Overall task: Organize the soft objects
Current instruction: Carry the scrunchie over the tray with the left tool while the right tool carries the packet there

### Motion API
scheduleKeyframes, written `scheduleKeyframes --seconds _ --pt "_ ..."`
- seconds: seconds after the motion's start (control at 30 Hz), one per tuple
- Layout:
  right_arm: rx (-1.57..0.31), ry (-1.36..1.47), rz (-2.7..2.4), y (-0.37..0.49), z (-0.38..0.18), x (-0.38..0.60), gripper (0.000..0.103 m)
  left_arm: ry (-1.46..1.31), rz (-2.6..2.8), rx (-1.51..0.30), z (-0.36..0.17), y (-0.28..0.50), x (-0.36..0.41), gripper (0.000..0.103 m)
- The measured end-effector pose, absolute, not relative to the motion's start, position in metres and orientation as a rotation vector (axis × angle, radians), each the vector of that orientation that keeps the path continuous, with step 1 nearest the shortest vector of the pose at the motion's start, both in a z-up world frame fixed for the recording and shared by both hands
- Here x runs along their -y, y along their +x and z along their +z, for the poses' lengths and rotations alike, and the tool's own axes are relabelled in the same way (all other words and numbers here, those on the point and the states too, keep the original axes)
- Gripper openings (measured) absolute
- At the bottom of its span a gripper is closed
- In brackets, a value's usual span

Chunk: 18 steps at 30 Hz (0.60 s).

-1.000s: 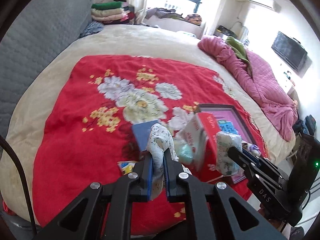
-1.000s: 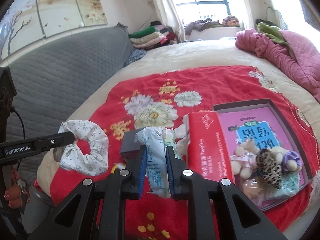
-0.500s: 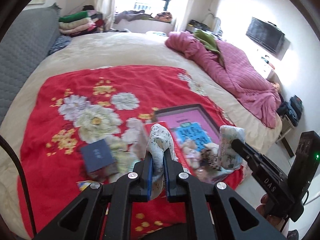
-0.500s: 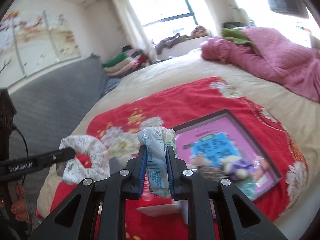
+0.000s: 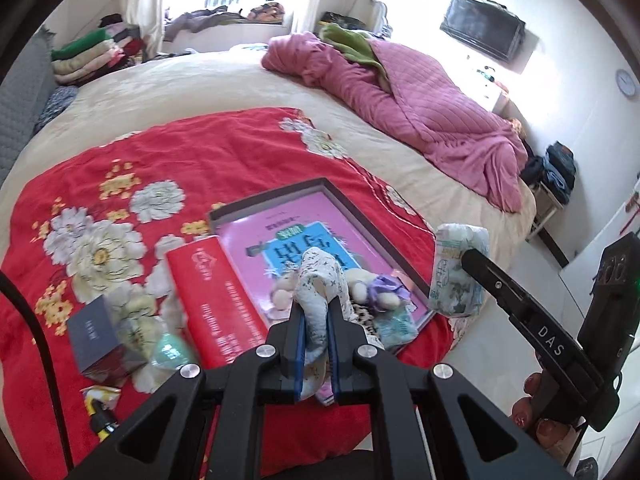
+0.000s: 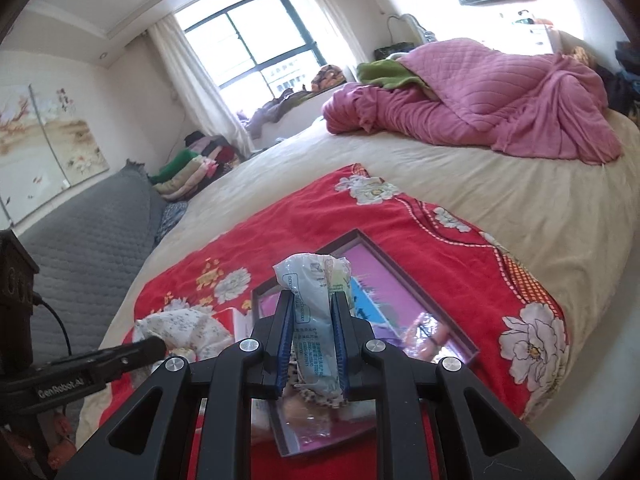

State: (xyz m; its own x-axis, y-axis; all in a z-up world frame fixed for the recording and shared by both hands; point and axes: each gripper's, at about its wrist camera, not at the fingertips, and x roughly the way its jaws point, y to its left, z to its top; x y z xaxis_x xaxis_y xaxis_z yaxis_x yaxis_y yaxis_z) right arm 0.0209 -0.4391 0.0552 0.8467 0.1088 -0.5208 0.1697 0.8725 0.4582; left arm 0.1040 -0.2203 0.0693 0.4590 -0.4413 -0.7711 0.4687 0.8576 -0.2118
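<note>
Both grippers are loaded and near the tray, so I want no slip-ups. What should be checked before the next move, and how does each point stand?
1. Left gripper clamped on the floral scrunchie: ok.
2. Right gripper clamped on the tissue pack: ok.
3. Shallow tray on the red blanket in view ahead of both grippers: ok.
4. Free space in the tray: ok; its far pink part is bare, while plush toys crowd the near end.
5. Red box clear of the tray: not ok; it lies right against the tray's left edge.
6. Grippers apart from each other: ok.
</note>
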Motion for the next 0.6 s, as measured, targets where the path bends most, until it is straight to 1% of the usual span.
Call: scheduleKeyframes --seconds 0.27,0.6 --pt "-0.583 0.495 -0.070 0.023 0.046 0.448 0.019 0.027 -0.602 -0.963 0.057 0.115 0.245 0.010" --pt "-0.621 0.499 -0.131 0.031 0.027 0.461 0.019 0.073 -0.581 -1.042 0.014 0.131 0.267 0.010"
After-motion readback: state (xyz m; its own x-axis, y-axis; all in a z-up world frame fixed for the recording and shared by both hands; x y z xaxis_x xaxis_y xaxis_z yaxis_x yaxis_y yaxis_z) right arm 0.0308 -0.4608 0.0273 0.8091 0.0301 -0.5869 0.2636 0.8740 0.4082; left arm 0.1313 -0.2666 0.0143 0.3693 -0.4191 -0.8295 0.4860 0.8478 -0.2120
